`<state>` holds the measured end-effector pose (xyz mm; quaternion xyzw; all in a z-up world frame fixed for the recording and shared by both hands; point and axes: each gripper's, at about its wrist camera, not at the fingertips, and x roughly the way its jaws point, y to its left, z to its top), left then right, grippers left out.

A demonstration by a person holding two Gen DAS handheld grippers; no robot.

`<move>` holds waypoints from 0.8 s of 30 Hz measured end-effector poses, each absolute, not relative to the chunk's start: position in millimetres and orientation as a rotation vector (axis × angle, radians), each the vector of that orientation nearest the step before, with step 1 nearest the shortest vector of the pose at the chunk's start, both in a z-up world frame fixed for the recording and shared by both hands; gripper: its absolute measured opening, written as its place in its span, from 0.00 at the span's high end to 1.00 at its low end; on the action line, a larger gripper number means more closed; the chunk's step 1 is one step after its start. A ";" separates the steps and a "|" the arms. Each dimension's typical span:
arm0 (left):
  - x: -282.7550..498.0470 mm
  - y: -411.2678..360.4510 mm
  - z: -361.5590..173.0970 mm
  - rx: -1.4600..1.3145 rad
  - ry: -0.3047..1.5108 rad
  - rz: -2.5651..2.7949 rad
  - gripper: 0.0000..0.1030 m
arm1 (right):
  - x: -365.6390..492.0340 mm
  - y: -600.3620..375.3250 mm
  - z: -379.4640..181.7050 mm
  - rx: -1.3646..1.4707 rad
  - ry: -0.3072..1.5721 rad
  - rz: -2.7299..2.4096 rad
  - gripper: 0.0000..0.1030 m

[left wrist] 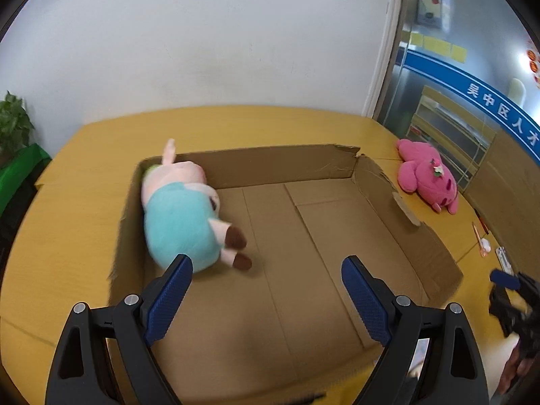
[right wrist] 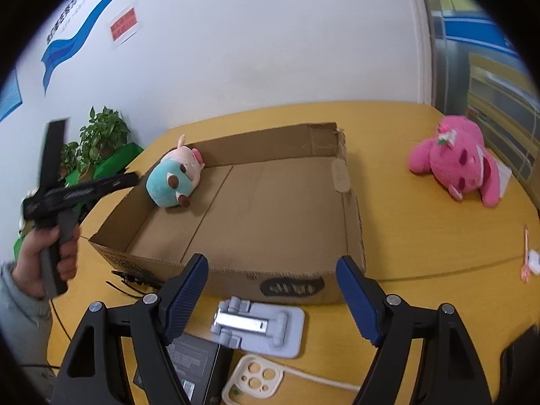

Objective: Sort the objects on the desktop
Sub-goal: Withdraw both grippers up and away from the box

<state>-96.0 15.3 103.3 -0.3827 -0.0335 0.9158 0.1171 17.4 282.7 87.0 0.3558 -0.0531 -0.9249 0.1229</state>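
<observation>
Here the blue-and-pink plush pig lies in the far left corner of the open cardboard box on the yellow bench, while the pink plush bear lies on the bench to the right, well apart from the box. The left gripper hangs over the box and the right gripper over the near clutter, above a grey phone stand; both jaws are wide and empty. Judged from this layout, one toy is sorted; the next move calls for reaching an unsorted item, aligning the jaws around it and closing.

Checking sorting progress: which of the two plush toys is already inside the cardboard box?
The pig plush in the teal outfit, lying in the cardboard box's far left corner. The pink plush lies outside, on the yellow table right of the box.
</observation>
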 end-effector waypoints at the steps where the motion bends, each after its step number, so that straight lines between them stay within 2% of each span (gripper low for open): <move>1: -114.4 18.8 99.9 -1.151 -0.105 2.667 0.10 | 10.7 278.3 87.0 1.042 -0.133 -2.696 0.24; 9: -194.9 24.5 52.1 -1.373 -0.101 2.614 0.10 | -35.0 255.9 67.7 1.121 -0.128 -2.619 0.24; 16: -196.8 9.3 54.5 -1.396 0.027 2.690 0.10 | -59.1 248.1 33.8 1.231 -0.079 -2.608 0.24; 21: -176.4 -21.3 73.5 -1.360 -0.051 2.732 0.10 | -52.9 251.0 24.4 1.258 -0.097 -2.610 0.24; 24: -147.3 -31.3 91.6 -1.302 -0.017 2.786 0.10 | -41.1 253.3 30.5 1.226 -0.104 -2.620 0.24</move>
